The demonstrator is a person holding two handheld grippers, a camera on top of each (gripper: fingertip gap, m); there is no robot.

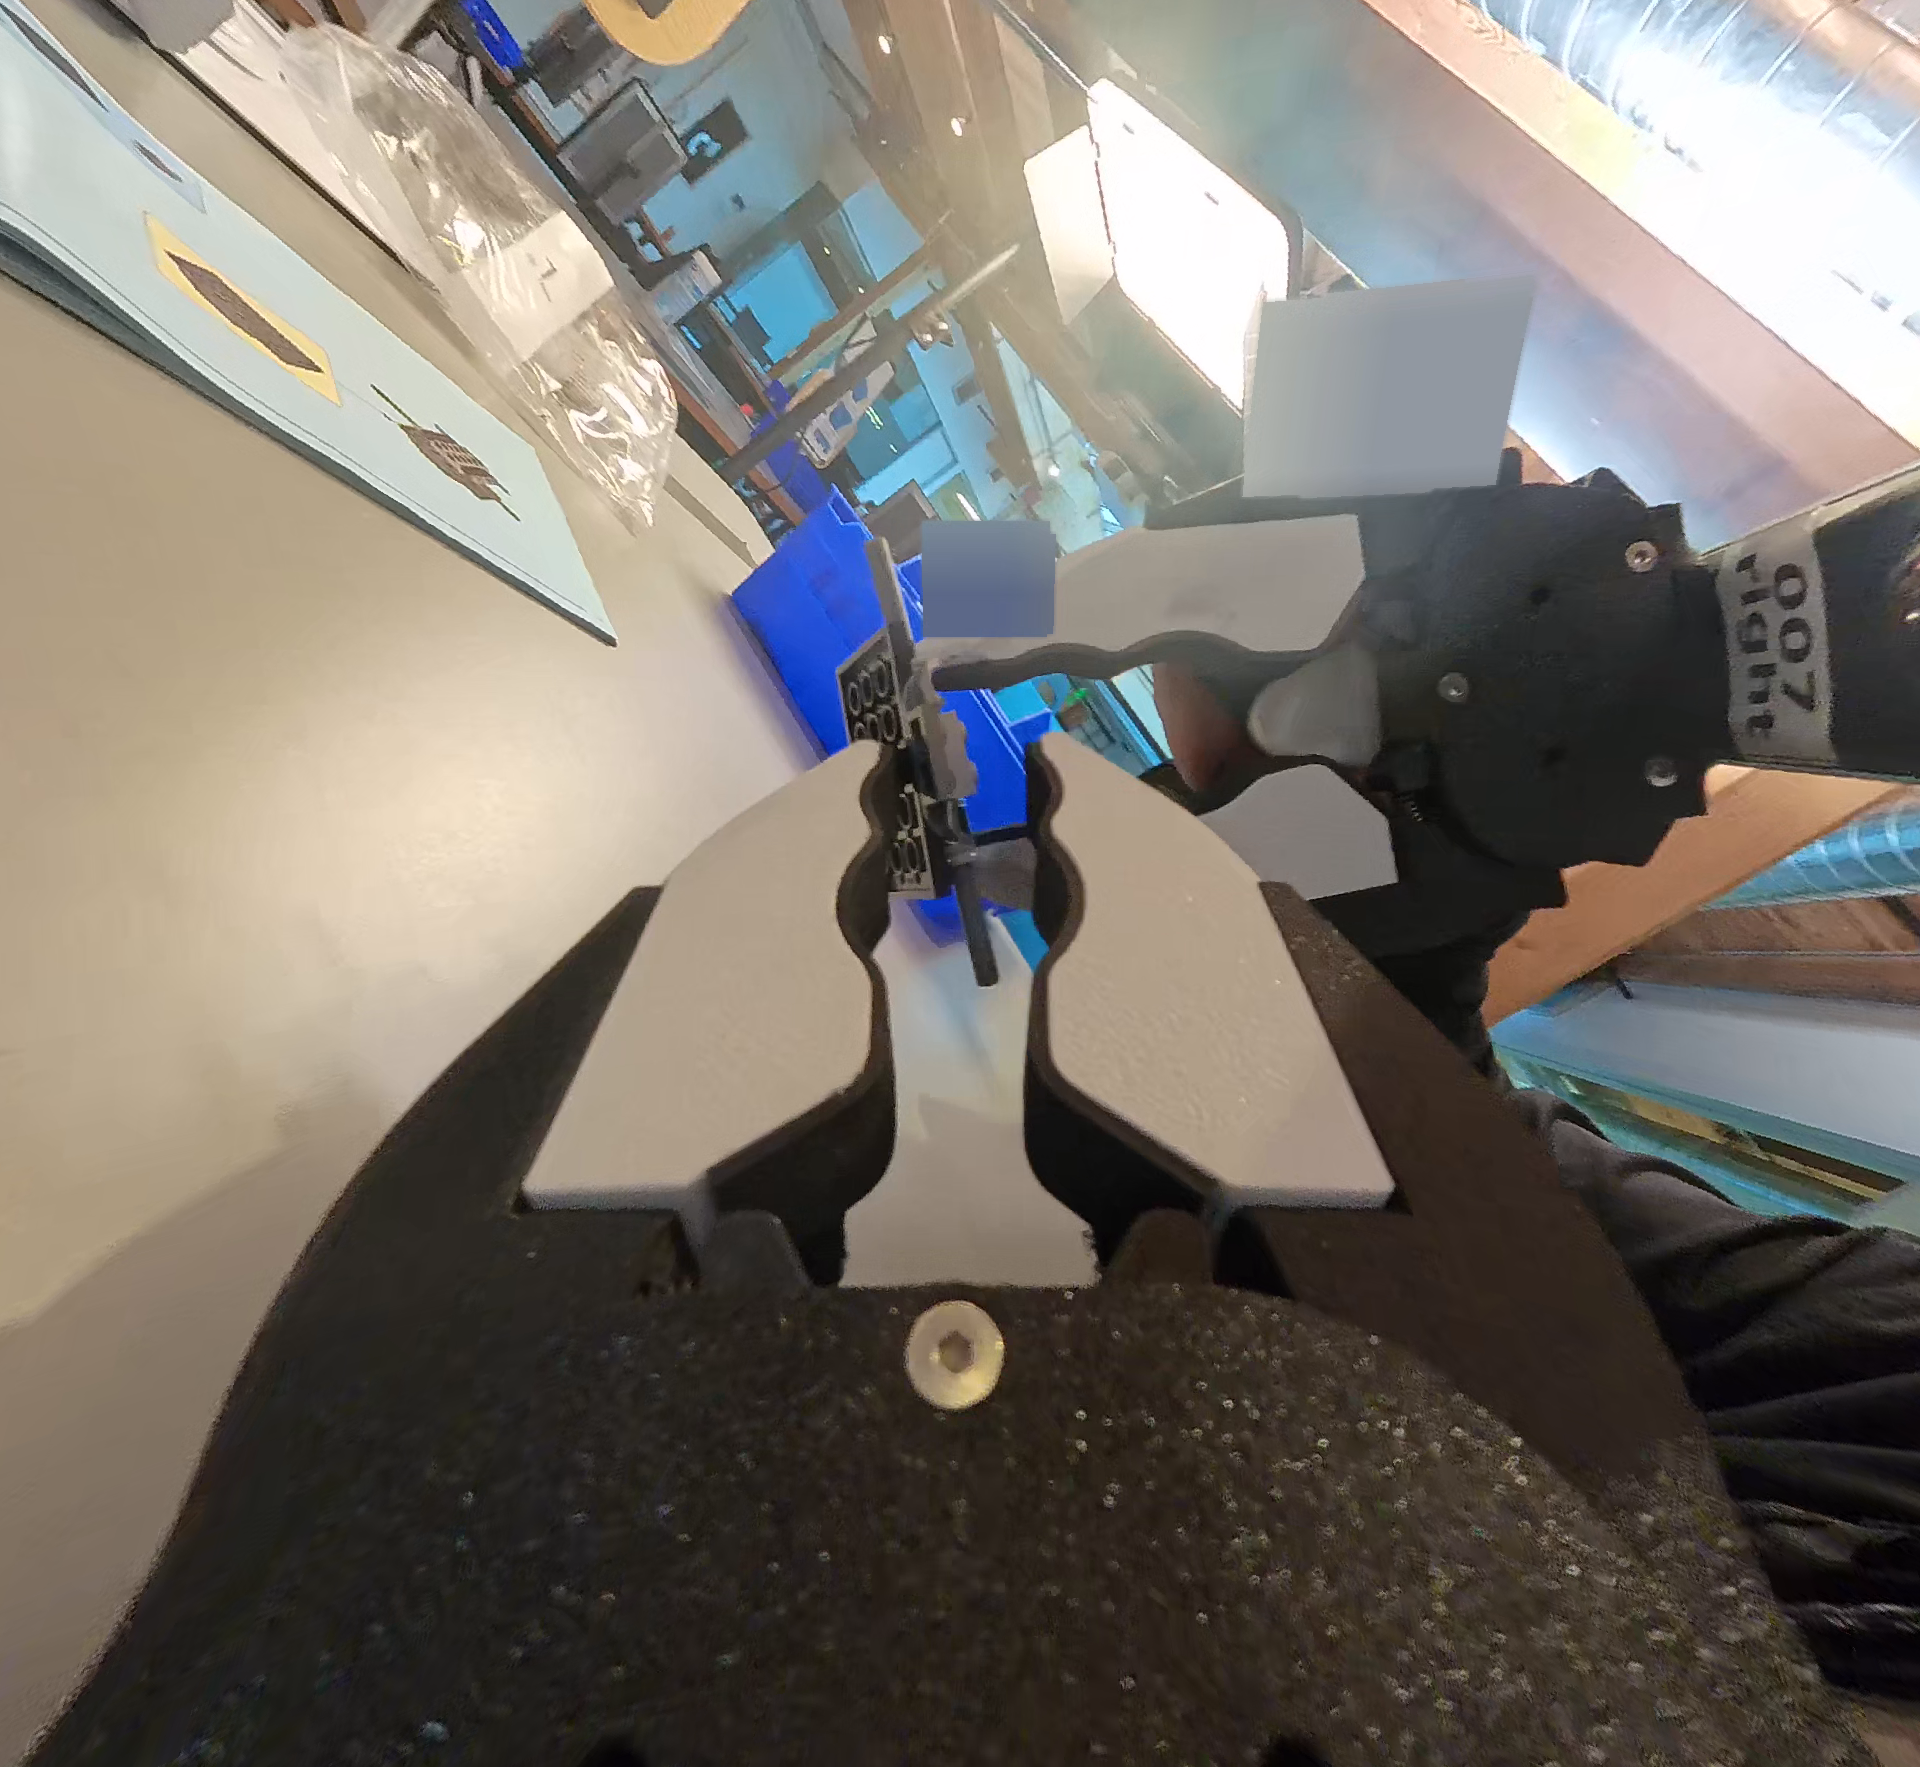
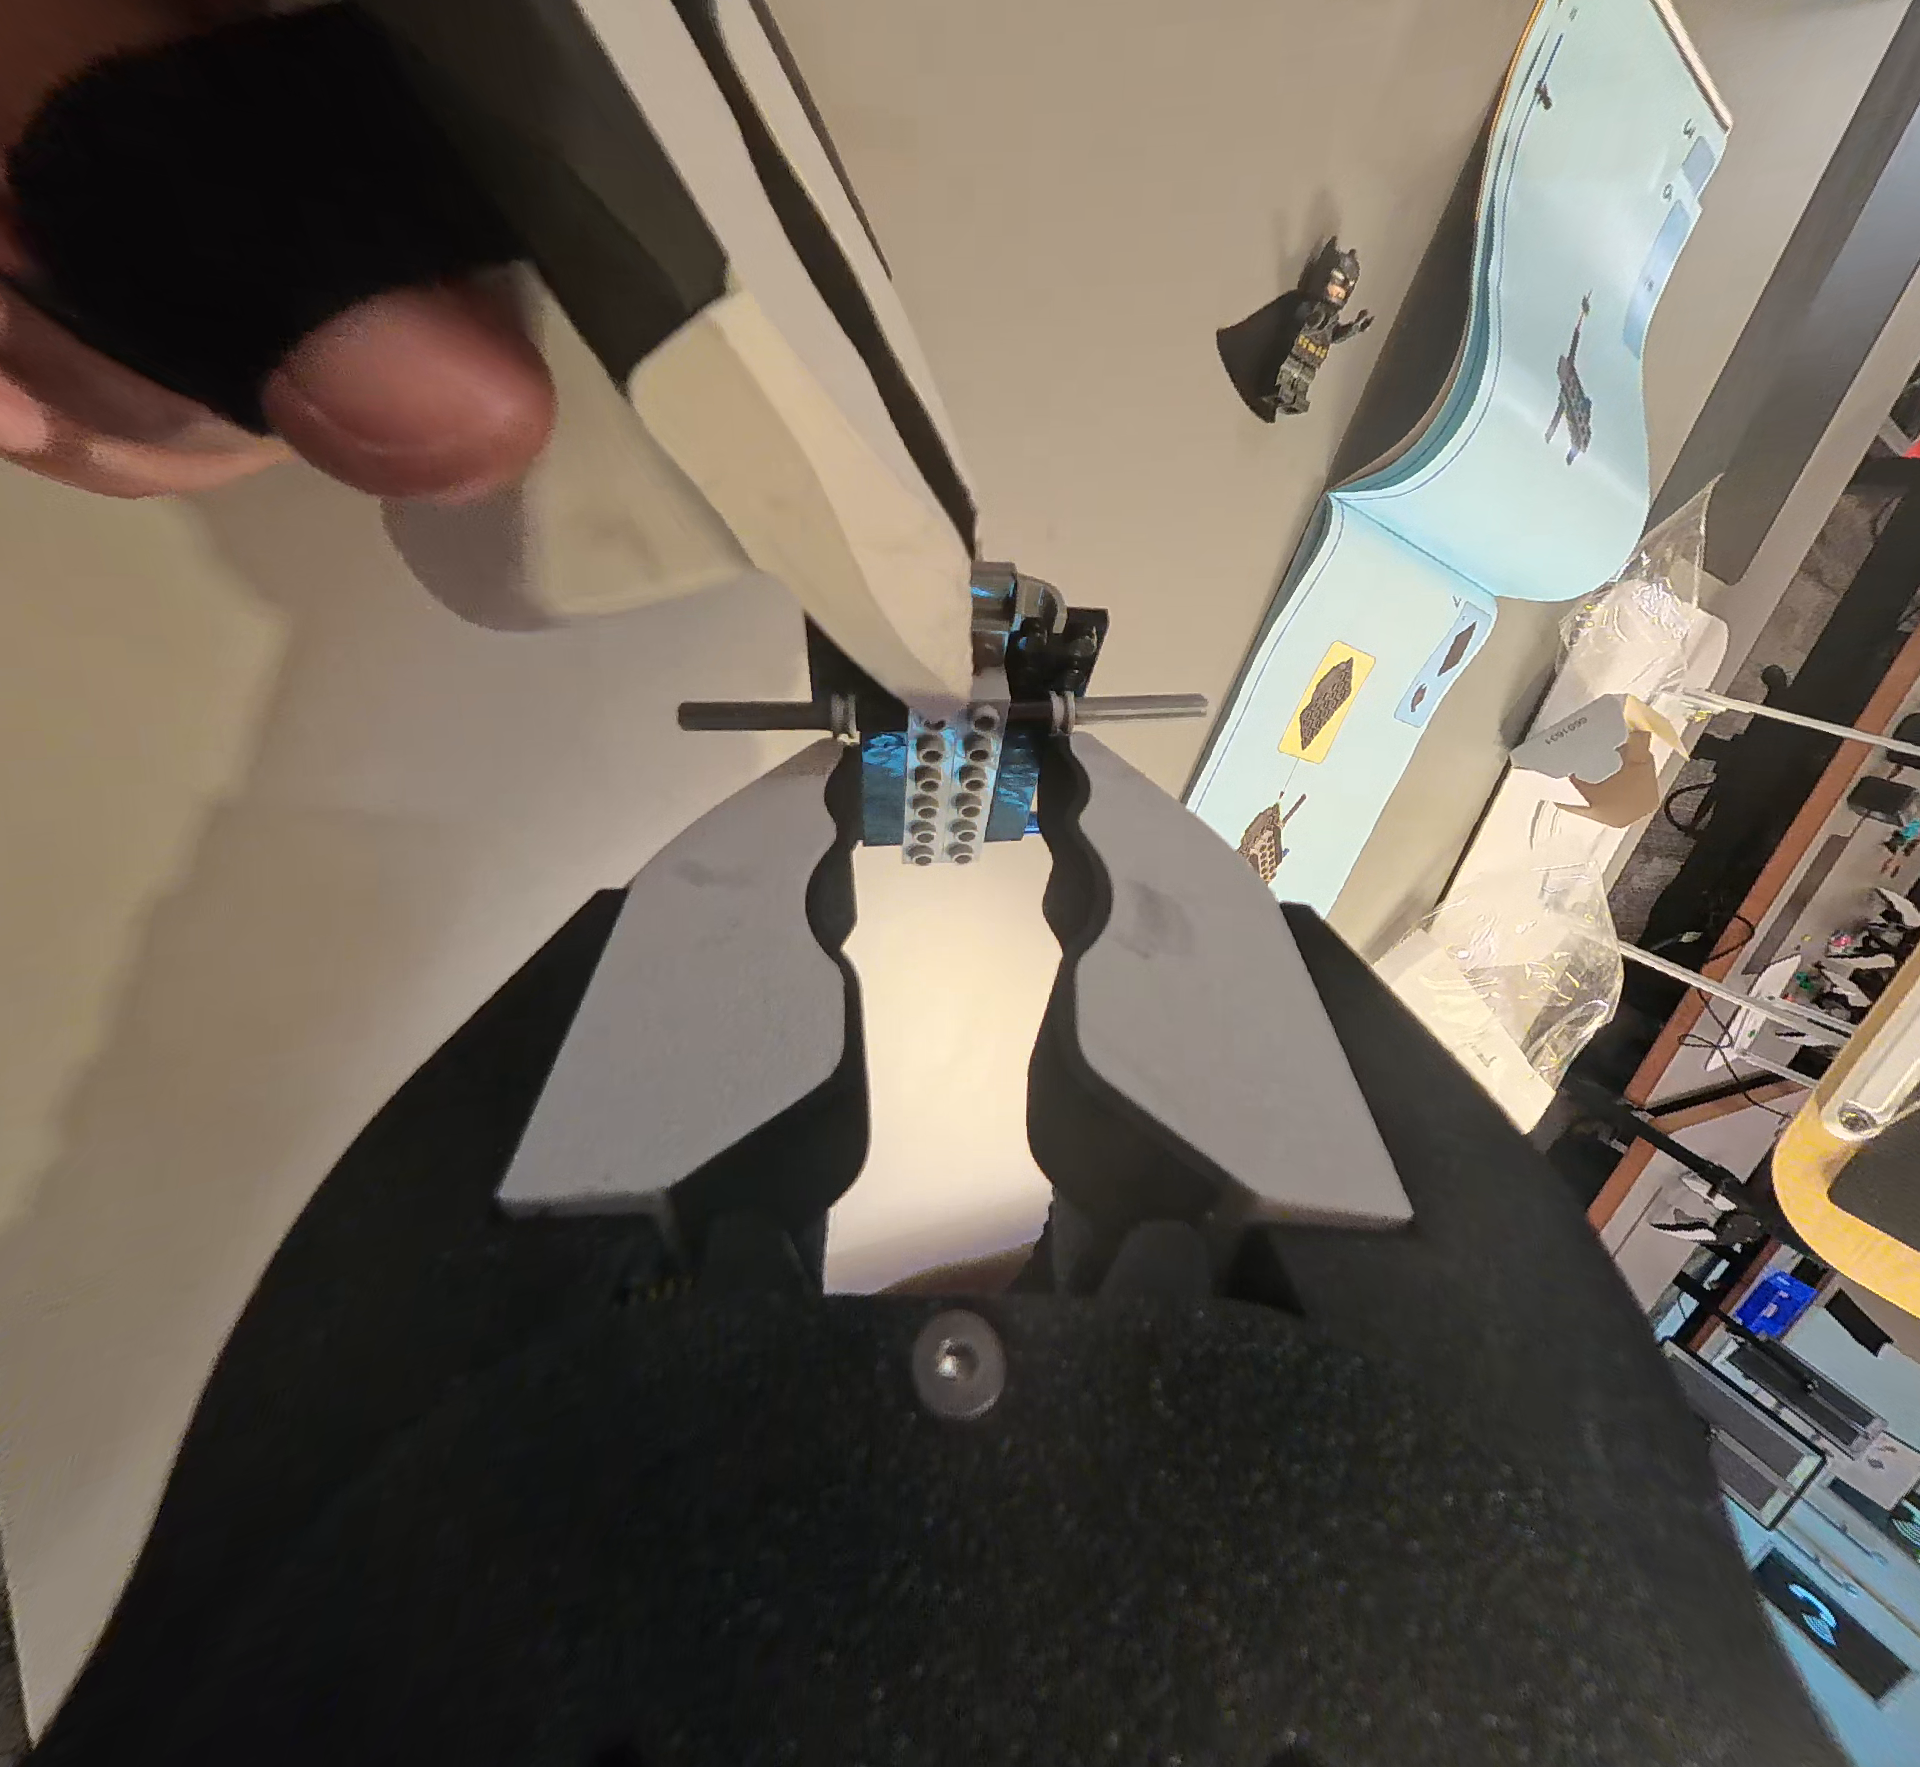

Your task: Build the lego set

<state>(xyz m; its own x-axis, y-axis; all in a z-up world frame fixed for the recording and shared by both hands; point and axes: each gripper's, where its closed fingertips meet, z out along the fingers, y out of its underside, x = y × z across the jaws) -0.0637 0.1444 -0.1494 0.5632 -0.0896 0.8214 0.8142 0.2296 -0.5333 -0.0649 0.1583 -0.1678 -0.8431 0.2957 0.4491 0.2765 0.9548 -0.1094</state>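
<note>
Gripping a small toy-brick assembly (image 2: 951,782) above the pale table (image 2: 1039,263), the right gripper (image 2: 945,761) has its two pads clamped on the flat outer faces of the blue bricks (image 2: 883,792) that flank a grey studded plate (image 2: 948,813). The left gripper (image 1: 956,761) meets the model from the opposite end with its jaws apart: the bricks lie close to one finger, and daylight shows between them and the other. The plate's long axis runs straight out along the right gripper's fingers, studs facing its camera, while a thin dark axle (image 2: 748,715) crosses at right angles and sticks out on both sides. The model looks light and stiff, but its press-fit joints could probably pop apart under a twist, and the axle might slide. The broad brick sides seem a safer place to hold than the axle or the small grey and black pieces at the far end. A caped minifigure (image 2: 1304,335) and an open instruction booklet (image 2: 1558,470) lie on the table well apart from the model. A crumpled clear plastic bag (image 1: 499,263) and a blue bin (image 1: 800,616) sit farther off.
</note>
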